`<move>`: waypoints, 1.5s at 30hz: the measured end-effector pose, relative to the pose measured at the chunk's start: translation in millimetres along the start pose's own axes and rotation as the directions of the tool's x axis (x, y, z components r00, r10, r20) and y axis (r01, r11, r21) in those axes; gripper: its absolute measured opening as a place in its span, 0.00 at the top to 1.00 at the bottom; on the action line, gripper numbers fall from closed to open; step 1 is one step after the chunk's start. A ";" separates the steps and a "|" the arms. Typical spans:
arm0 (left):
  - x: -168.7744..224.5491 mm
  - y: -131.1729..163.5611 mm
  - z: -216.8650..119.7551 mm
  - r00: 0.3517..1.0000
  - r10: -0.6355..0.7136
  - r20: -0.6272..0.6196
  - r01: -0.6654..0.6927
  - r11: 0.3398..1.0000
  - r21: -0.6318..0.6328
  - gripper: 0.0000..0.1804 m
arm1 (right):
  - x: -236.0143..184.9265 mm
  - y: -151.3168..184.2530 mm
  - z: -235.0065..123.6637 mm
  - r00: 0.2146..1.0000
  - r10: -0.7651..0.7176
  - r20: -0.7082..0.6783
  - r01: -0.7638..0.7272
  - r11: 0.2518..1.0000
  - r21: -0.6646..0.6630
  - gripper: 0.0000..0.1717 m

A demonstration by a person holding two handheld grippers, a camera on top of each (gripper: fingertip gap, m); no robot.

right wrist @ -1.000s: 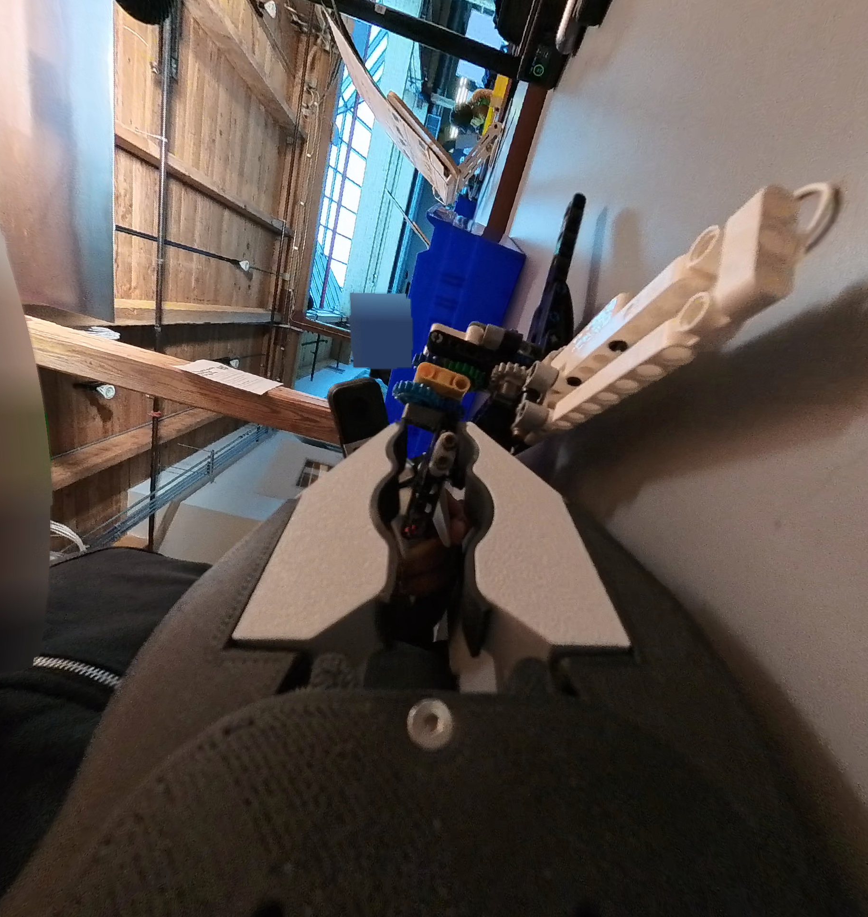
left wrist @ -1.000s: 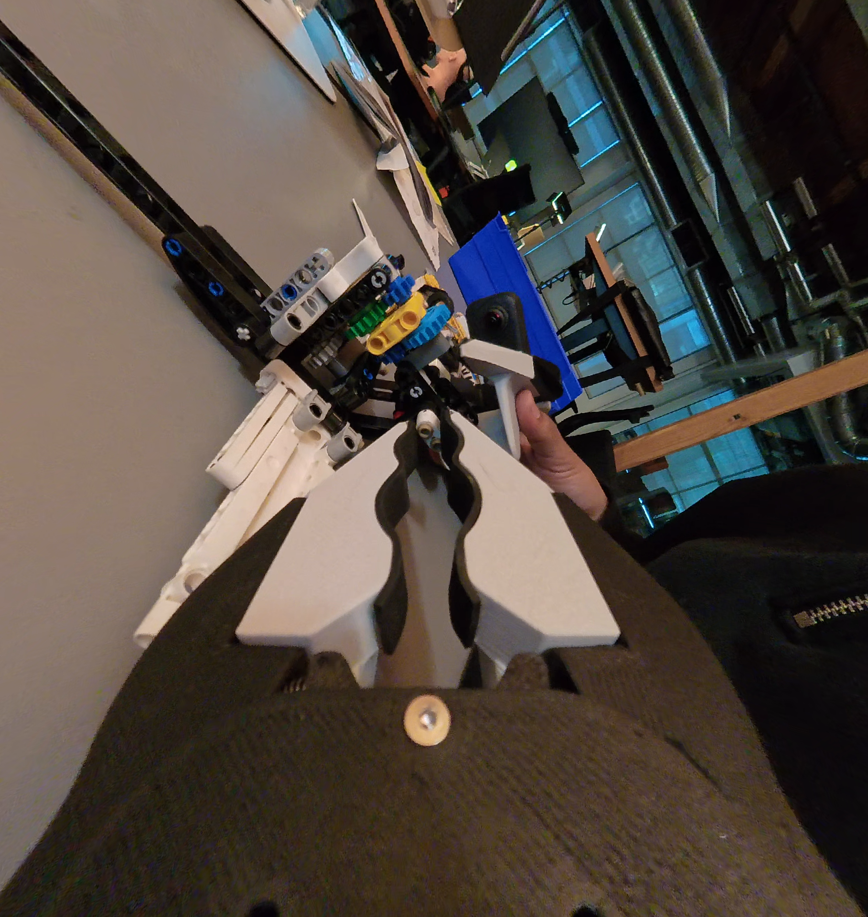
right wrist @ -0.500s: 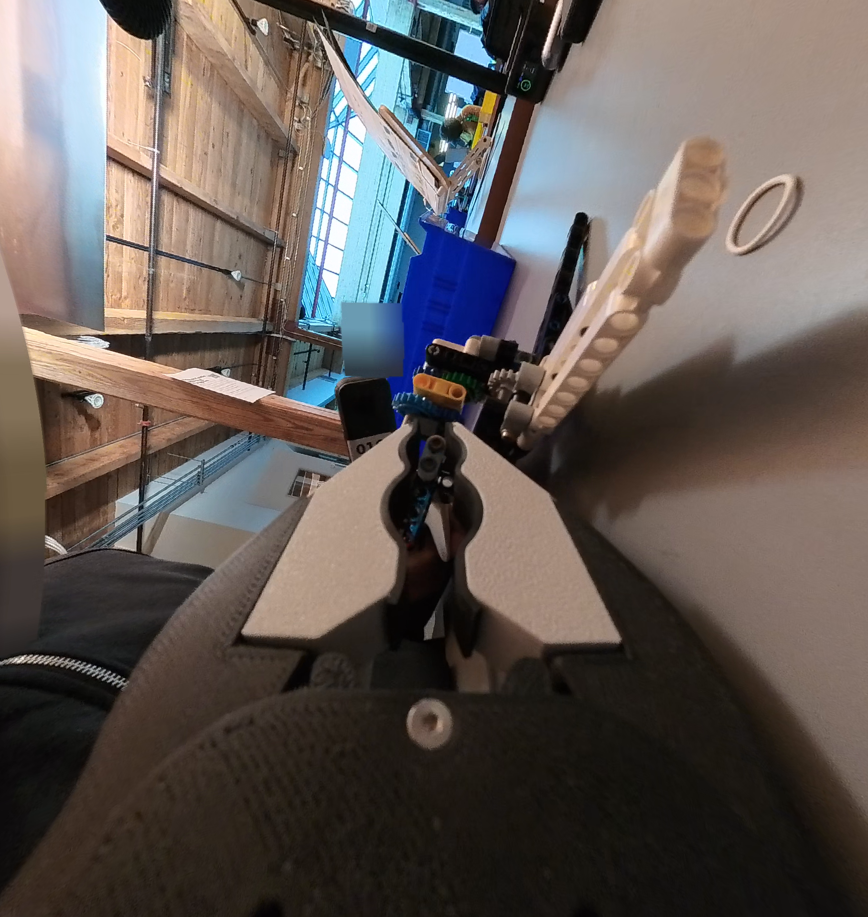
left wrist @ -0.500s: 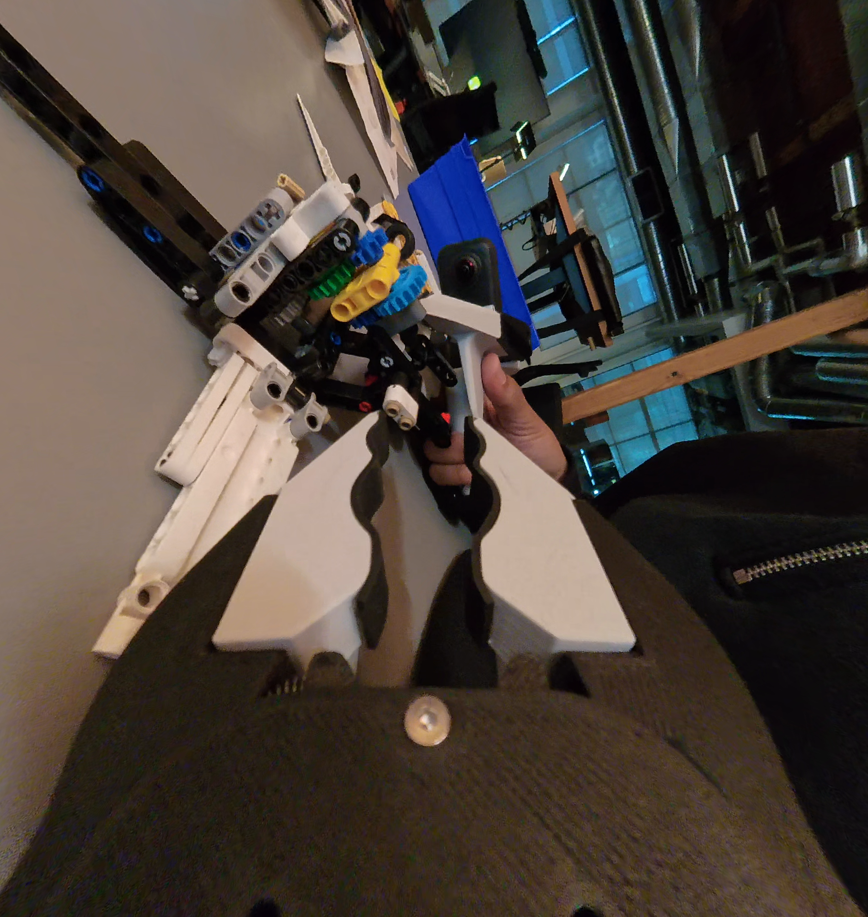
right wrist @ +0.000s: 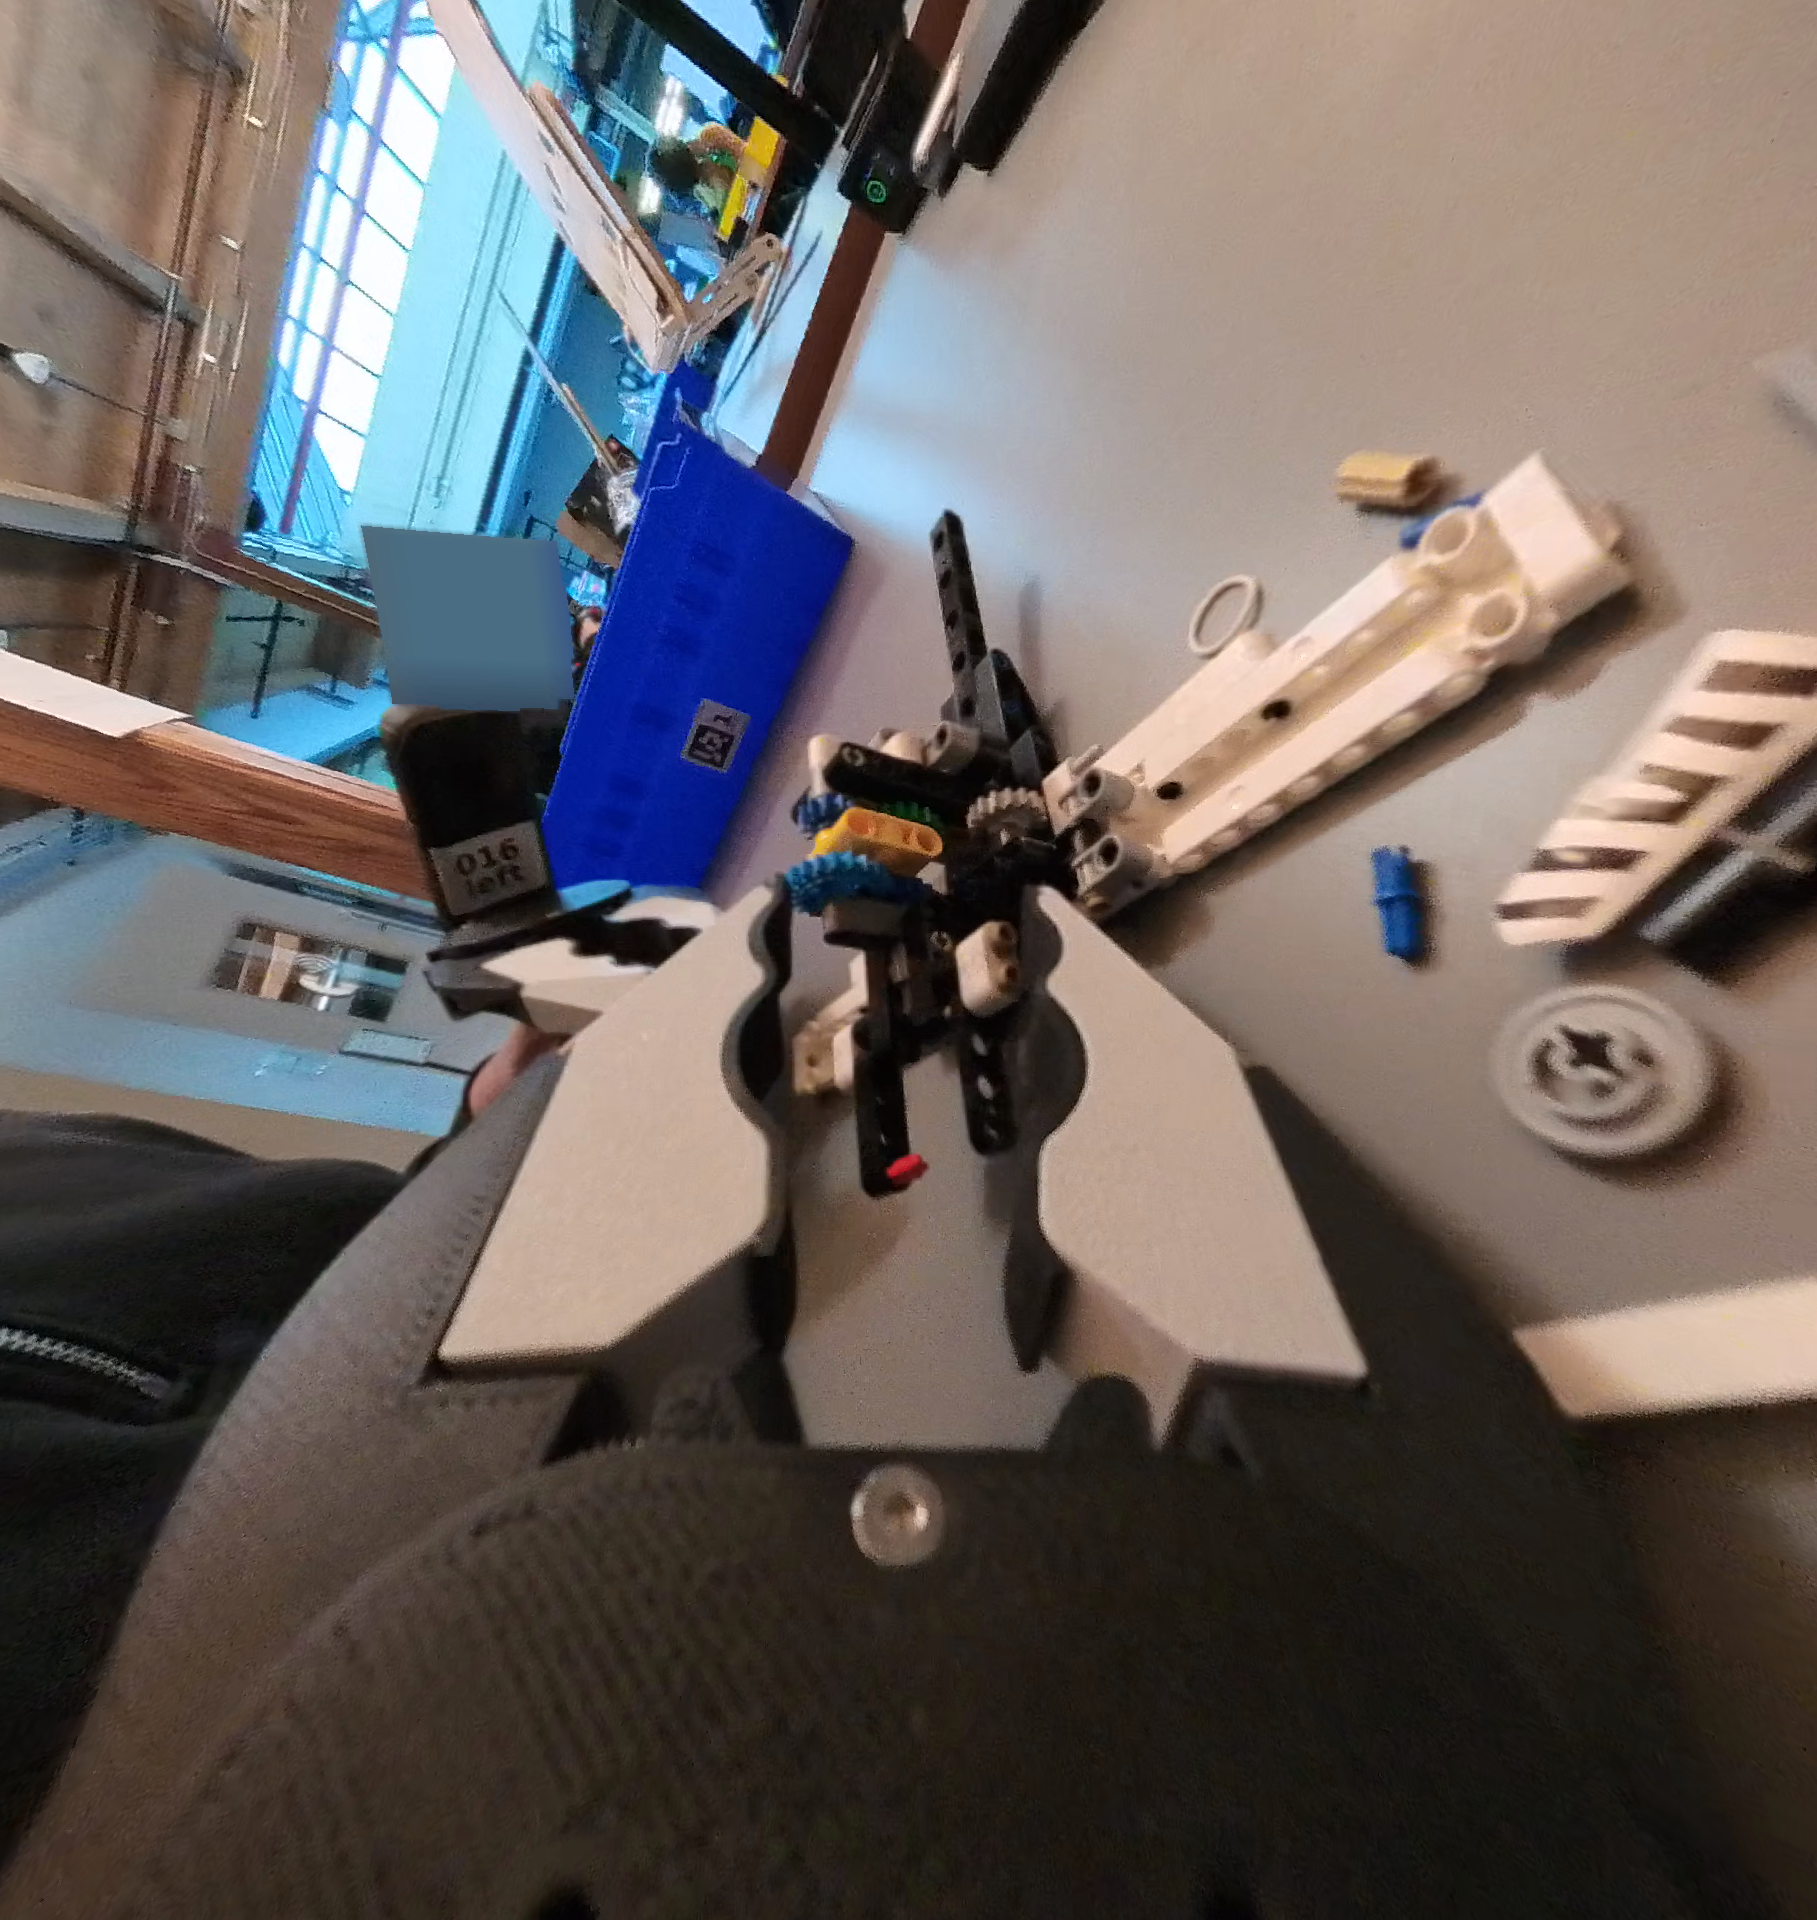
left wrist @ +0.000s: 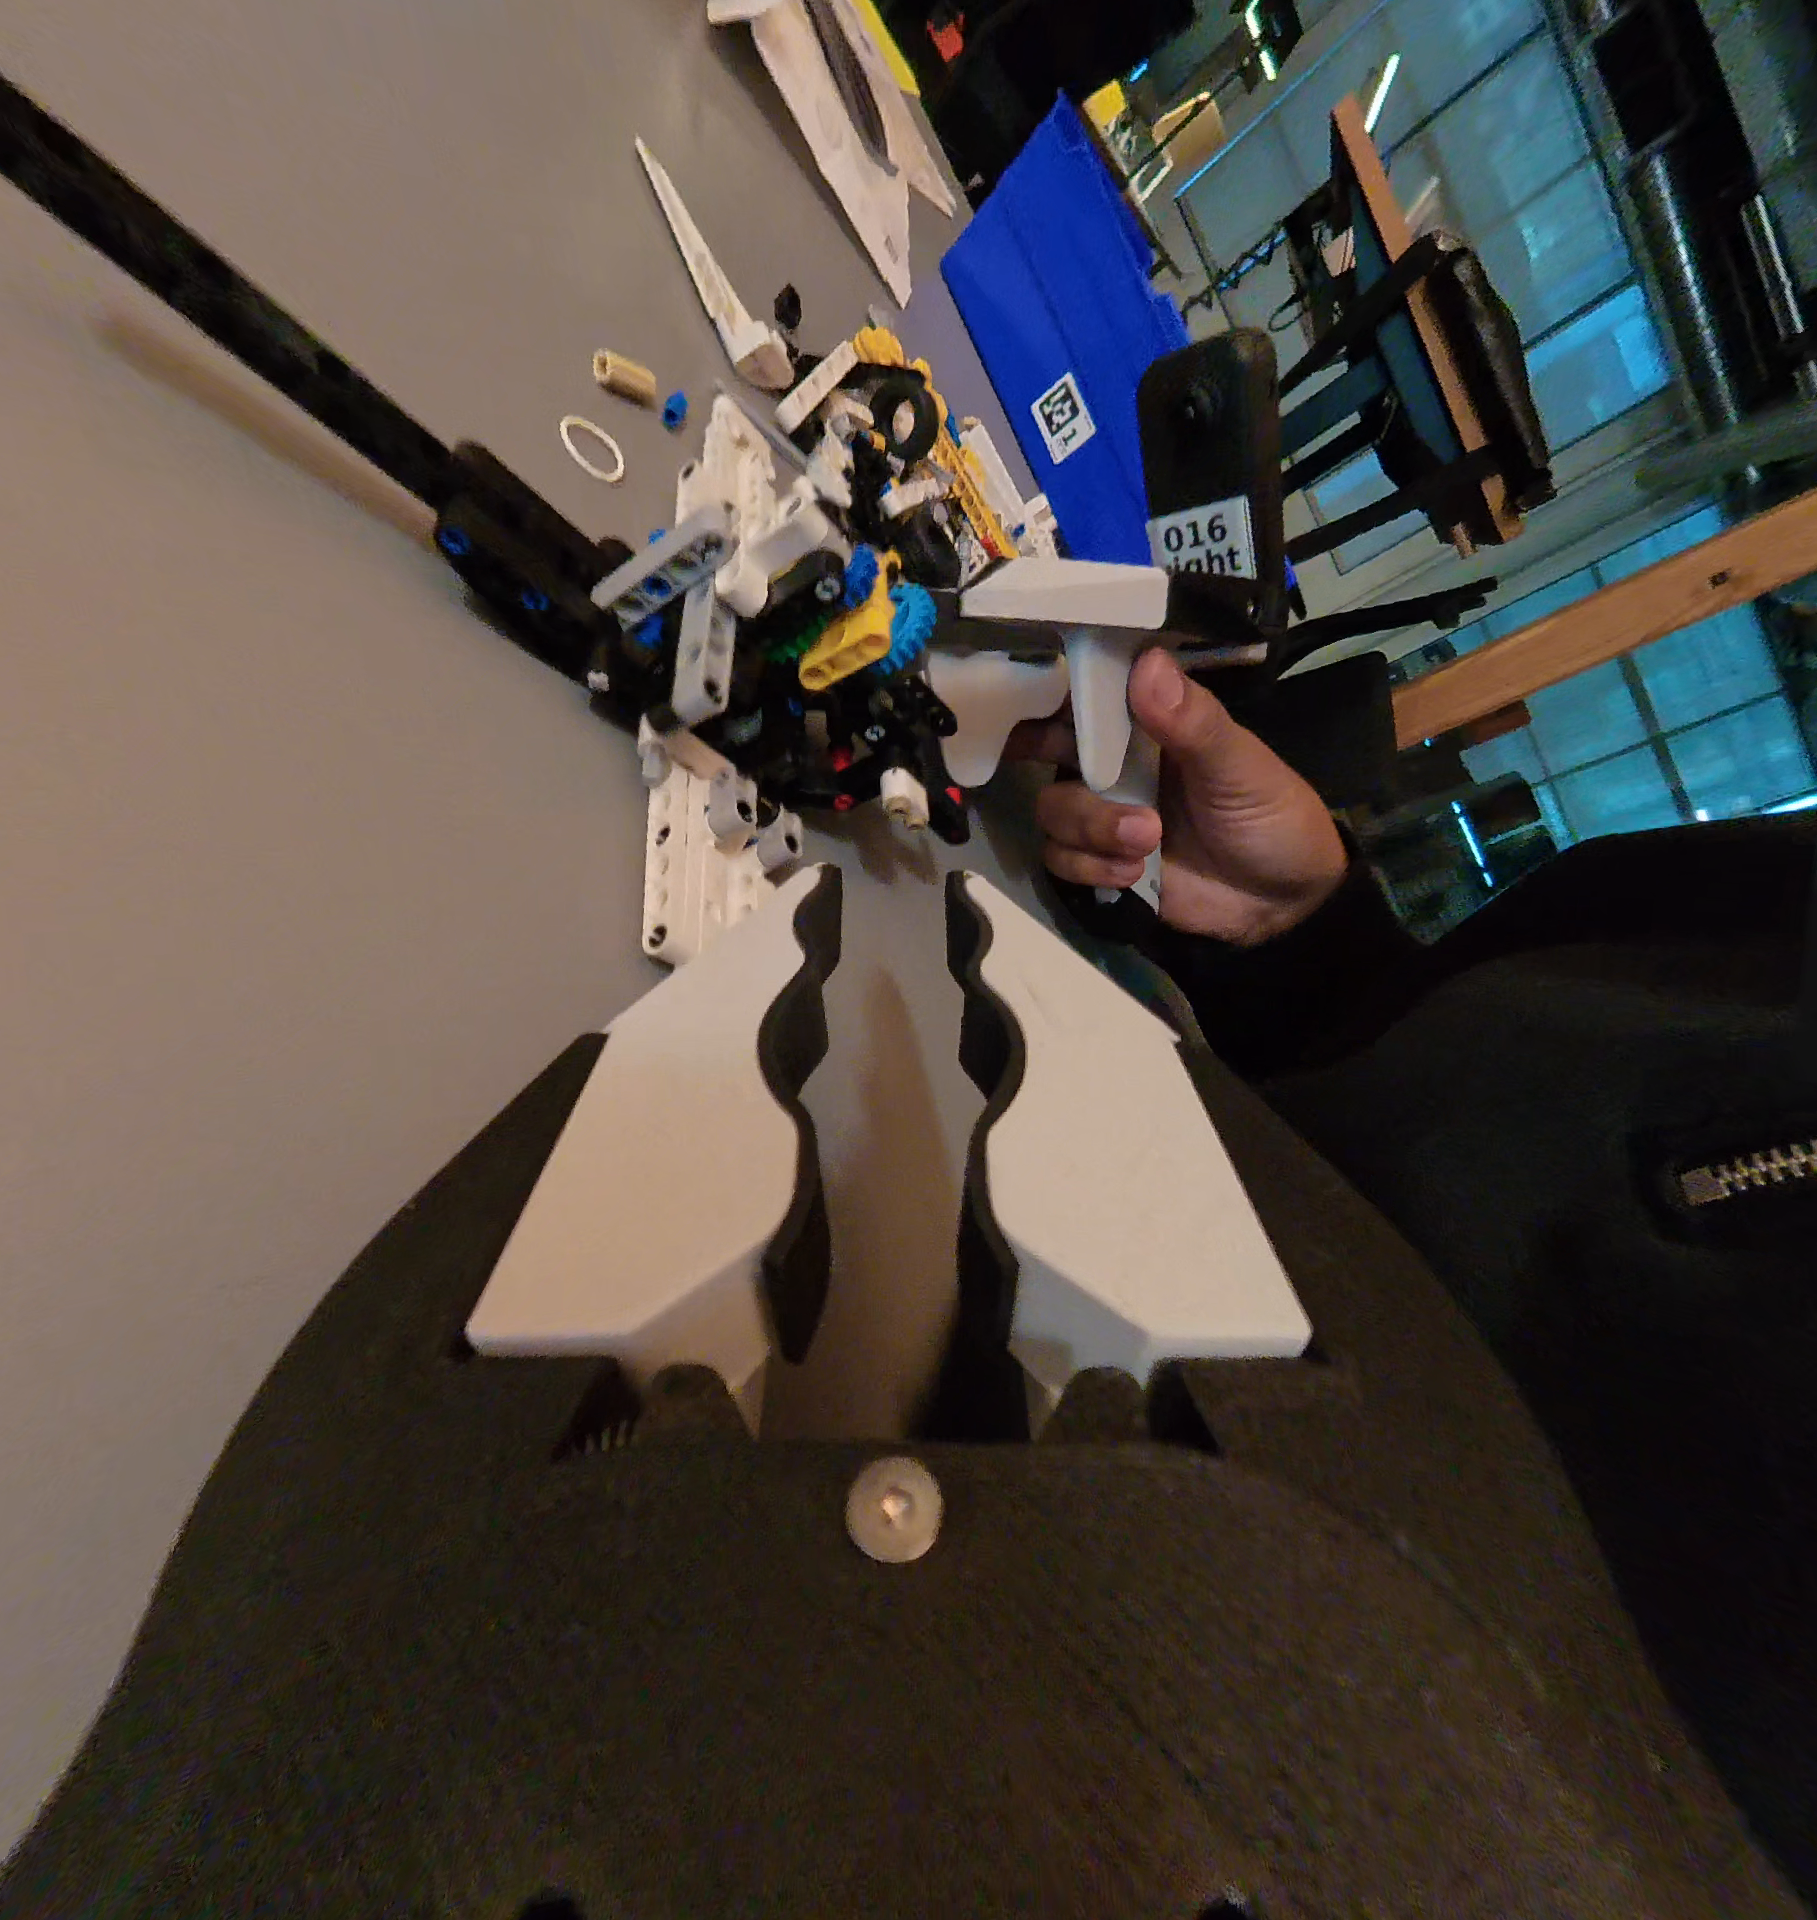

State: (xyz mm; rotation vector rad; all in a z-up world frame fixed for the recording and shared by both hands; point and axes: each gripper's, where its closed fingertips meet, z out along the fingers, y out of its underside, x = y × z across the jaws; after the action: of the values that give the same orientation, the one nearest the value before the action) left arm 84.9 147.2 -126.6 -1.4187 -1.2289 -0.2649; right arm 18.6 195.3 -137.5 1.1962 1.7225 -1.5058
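Half-built toy brick model (left wrist: 800, 644) lying on grey counter (left wrist: 208, 831), taken here as landmark. Black, white and grey beams pinned together, w/ blue gear (right wrist: 847, 883), yellow connector (right wrist: 878, 836), green and grey gears in the middle. Assembly so far looks partial, judging by loose parts round it.

Left hand-held gripper (left wrist: 891, 902): partly open, nothing between fingers, only bare counter showing in the gap. Tips just short of model's near edge, apart from it, beside white beam (left wrist: 675, 883) at model's left side.

Right hand-held gripper (right wrist: 904, 914): wide open, straddling model's near end. Black beams and small white connector (right wrist: 987, 961) standing between fingers; gap visible on both sides, pads not pressing, so nothing gripped. In left view, same gripper seen at model's right side, held by a hand (left wrist: 1205, 821).

Loose parts, rel. to model:
- long white beam assy (right wrist: 1351, 665) joined at far-right side
- white ring (right wrist: 1226, 613) and tan bush (right wrist: 1387, 478) beyond that
- blue pin (right wrist: 1397, 899) to the right, apart
- white grille piece (right wrist: 1693, 779) further right
- grey wheel hub (right wrist: 1600, 1070) right and nearer
- long black beam (left wrist: 208, 301) running off from far-left side
- blue bin (right wrist: 696, 665) behind, at counter edge

Done: core w/ gears together, resting on counter, neither gripper holding it. Left: prob. several loose pieces not yet fitted; can't tell which goes where.
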 end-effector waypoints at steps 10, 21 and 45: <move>-1.4 5.1 29.0 0.938 0.307 0.160 -0.282 0.946 -0.160 0.82 | 6.4 -14.6 -27.1 0.999 -0.030 -0.045 0.035 0.994 0.101 0.77; -7.6 1.0 54.6 0.865 0.448 0.225 -0.400 0.888 -0.228 0.85 | 9.1 11.5 -4.6 0.999 -0.013 -0.049 0.012 1.000 -0.020 0.88; 6.3 -10.2 41.6 0.987 0.146 0.063 -0.145 0.989 -0.024 0.92 | -18.6 -8.0 15.1 0.966 0.142 0.214 -0.167 0.980 0.105 0.97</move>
State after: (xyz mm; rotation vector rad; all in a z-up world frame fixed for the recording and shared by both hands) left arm 59.8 182.5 -128.0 -1.5357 -1.1710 -0.1311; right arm 17.7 176.1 -121.1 1.1619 1.3866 -1.5974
